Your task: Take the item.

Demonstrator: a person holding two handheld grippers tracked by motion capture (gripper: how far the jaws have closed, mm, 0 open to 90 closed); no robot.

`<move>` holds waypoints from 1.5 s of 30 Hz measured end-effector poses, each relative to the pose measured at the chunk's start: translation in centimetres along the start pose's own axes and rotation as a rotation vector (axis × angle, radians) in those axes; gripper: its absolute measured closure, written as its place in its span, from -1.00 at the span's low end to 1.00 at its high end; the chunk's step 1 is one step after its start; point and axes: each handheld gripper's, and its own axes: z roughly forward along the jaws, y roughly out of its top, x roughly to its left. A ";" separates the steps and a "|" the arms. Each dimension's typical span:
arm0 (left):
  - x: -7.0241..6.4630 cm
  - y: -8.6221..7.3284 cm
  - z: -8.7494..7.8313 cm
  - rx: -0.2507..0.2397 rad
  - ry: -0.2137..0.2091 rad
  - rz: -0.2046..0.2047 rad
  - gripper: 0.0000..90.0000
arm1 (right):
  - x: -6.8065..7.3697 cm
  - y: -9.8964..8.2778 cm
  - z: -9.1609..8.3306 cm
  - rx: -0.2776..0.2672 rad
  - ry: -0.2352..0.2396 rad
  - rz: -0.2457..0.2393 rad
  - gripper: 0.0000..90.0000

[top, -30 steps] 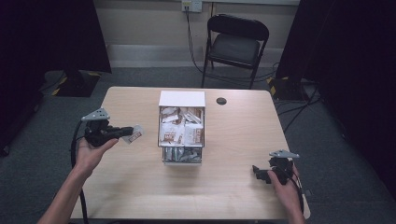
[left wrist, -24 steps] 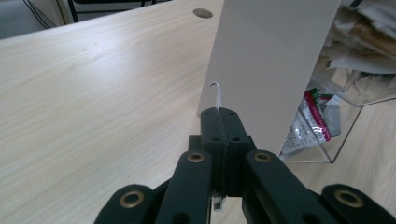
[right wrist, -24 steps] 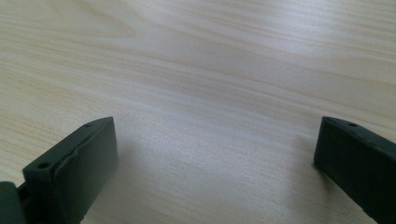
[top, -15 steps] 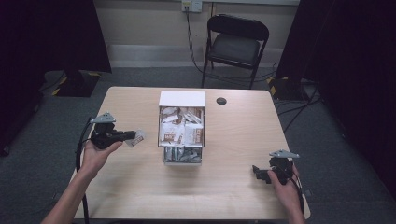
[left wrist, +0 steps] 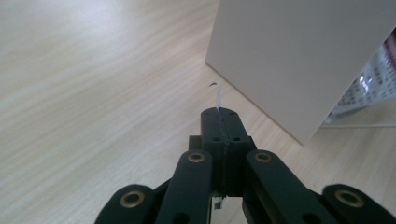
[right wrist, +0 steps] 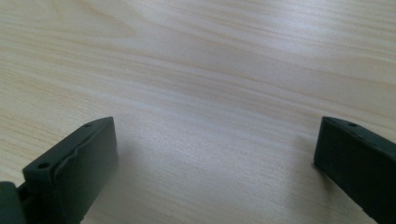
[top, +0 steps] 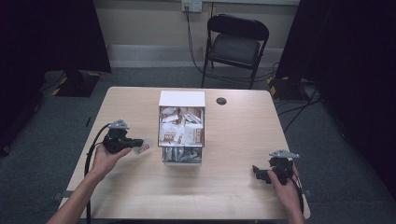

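Each matte black, two-jaw left gripper (top: pixel 133 143) and right gripper (top: pixel 259 172) carries a grey three-cornered plate, brass-ringed linkage pivots, small screw holes and a trailing black cable; forearms are bare.

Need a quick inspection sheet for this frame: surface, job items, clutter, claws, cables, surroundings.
Surface: light wood table, bare around the work.
Job's things: white box mid-table, open top, packed with sachets; one sachet held left of the box, above the table.
Clutter: small dark round item right of the box's far end.
Grippers: left claw shut on the sachet, whose thin edge pokes past the tips in the left gripper view; right claw open, nothing between the jaws, low over the table near the right corner.
Cables: black cable trails from the left claw; cords from a wall outlet.
Surroundings: folding chair behind the table, grey carpet, dark curtains.
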 end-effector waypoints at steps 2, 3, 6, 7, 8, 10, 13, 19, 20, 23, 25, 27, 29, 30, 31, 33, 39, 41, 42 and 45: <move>0.1 -0.1 0.3 0.014 -0.004 -0.004 1.00 | 0.0 0.0 0.0 0.000 0.000 0.000 -1.00; 0.2 -0.2 0.5 0.011 -0.006 -0.012 1.00 | 0.0 0.0 0.0 0.000 0.000 0.000 -1.00; 0.5 -0.5 1.0 0.026 -0.002 -0.012 1.00 | 0.0 0.0 0.0 0.000 0.000 0.000 -1.00; 0.6 -0.6 1.1 0.038 -0.004 -0.004 1.00 | 0.0 0.0 0.0 0.000 0.000 0.000 -1.00; 0.7 -0.6 1.2 0.039 0.001 -0.003 1.00 | 0.0 0.0 0.0 0.000 0.000 0.000 -1.00; 1.0 -0.8 1.4 0.041 0.000 -0.023 1.00 | 0.0 0.0 0.0 0.000 0.000 0.000 -1.00; 1.4 -1.0 1.5 0.045 0.010 -0.035 1.00 | 0.0 0.0 0.0 0.000 0.000 0.000 -1.00; 1.6 -1.2 1.6 0.053 0.025 -0.043 0.84 | 0.0 0.0 0.0 0.000 0.000 0.001 -1.00; 1.6 -1.2 1.7 0.055 0.032 -0.037 0.84 | 0.0 0.0 0.0 0.000 0.000 0.001 -1.00; 1.5 -1.1 1.6 0.041 0.058 -0.031 0.82 | 0.0 0.0 0.0 0.000 0.000 0.001 -1.00; 1.7 -1.2 1.4 0.023 0.050 -0.051 0.75 | 0.0 0.0 0.0 0.000 0.000 0.000 -1.00; 1.8 -1.3 1.4 0.019 0.055 -0.057 0.62 | 0.0 0.0 0.0 0.000 0.000 0.000 -1.00; 1.9 -1.4 1.4 0.017 0.057 -0.067 0.49 | 0.0 0.0 0.0 0.000 0.000 0.000 -1.00; 2.0 -1.4 1.3 0.013 0.057 -0.071 0.41 | 0.0 0.0 0.0 0.001 0.000 0.001 -1.00; 2.0 -1.4 1.3 0.010 0.054 -0.075 0.39 | 0.0 0.0 0.0 0.000 0.000 0.000 -1.00; 2.1 -1.3 1.1 -0.007 0.053 -0.085 0.27 | 0.0 0.0 0.0 0.001 0.000 0.001 -1.00; 2.2 -1.1 0.7 -0.010 0.082 -0.101 -0.15 | 0.0 0.0 0.0 0.000 0.000 0.000 -1.00; 2.1 -1.0 0.5 -0.005 0.097 -0.098 -0.26 | 0.0 0.0 0.0 0.000 0.000 0.000 -1.00; 2.1 -1.0 0.4 0.000 0.105 -0.091 -0.30 | 0.0 0.0 0.0 0.000 0.000 0.000 -1.00; 1.8 -1.0 -0.3 0.000 0.115 -0.083 -0.38 | 0.0 0.0 0.0 0.000 -0.001 0.001 -1.00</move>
